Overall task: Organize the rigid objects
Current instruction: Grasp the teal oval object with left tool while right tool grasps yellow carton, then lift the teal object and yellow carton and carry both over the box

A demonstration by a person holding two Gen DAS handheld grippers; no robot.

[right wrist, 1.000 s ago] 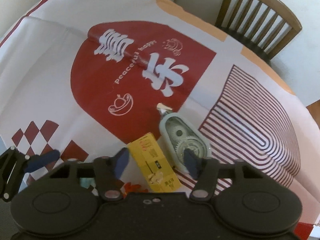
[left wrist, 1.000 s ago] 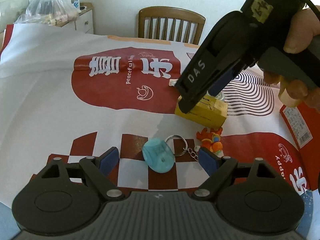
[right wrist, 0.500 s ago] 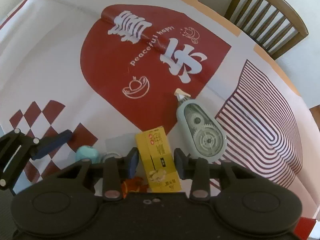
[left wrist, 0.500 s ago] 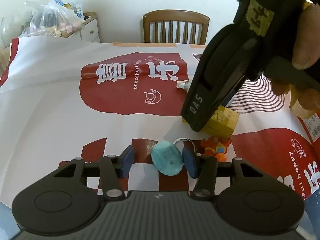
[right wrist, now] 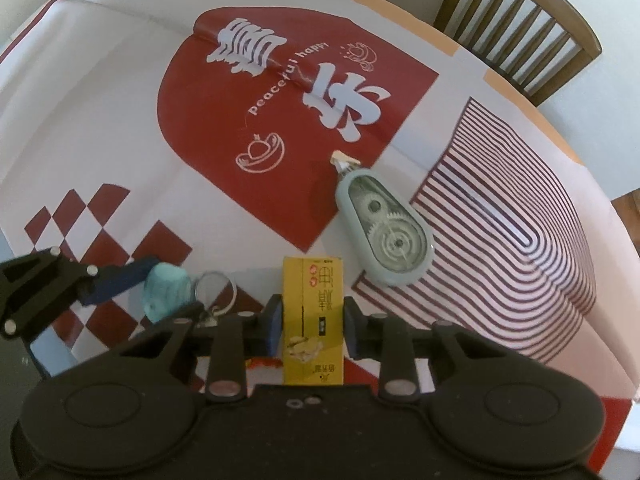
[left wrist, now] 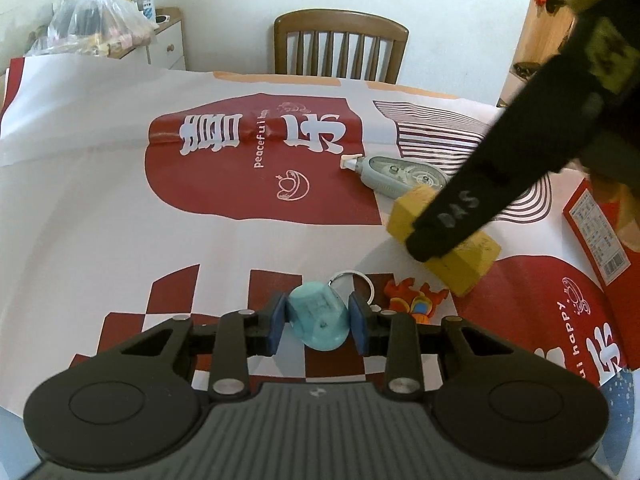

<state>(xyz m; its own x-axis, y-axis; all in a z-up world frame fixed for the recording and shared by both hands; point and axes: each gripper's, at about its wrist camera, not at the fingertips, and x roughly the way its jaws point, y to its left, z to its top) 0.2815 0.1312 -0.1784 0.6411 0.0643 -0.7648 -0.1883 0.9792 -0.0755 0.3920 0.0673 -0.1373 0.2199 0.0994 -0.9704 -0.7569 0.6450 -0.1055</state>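
Observation:
A small teal charm (left wrist: 316, 320) lies on the checked part of the tablecloth. My left gripper (left wrist: 318, 322) has its jaws closing, and both blue pads touch the charm's sides. A yellow carton (right wrist: 314, 292) stands between the pads of my right gripper (right wrist: 313, 320), whose jaws are also closing against it. In the left wrist view the right gripper reaches down from the upper right onto the yellow carton (left wrist: 444, 240). The teal charm (right wrist: 166, 290) and one left finger (right wrist: 116, 280) show at the left of the right wrist view.
A key ring (left wrist: 354, 280) and an orange figure (left wrist: 414, 300) lie just right of the charm. A grey-green correction tape (right wrist: 384, 236) lies beyond the carton. A red box (left wrist: 596, 232) sits at the right edge. A wooden chair (left wrist: 340, 48) stands behind the table (left wrist: 100, 184).
Both grippers' jaws have narrowed from wide apart onto their objects: the left around the teal charm, the right around the yellow carton. The right gripper shifted slightly so the carton is centred.

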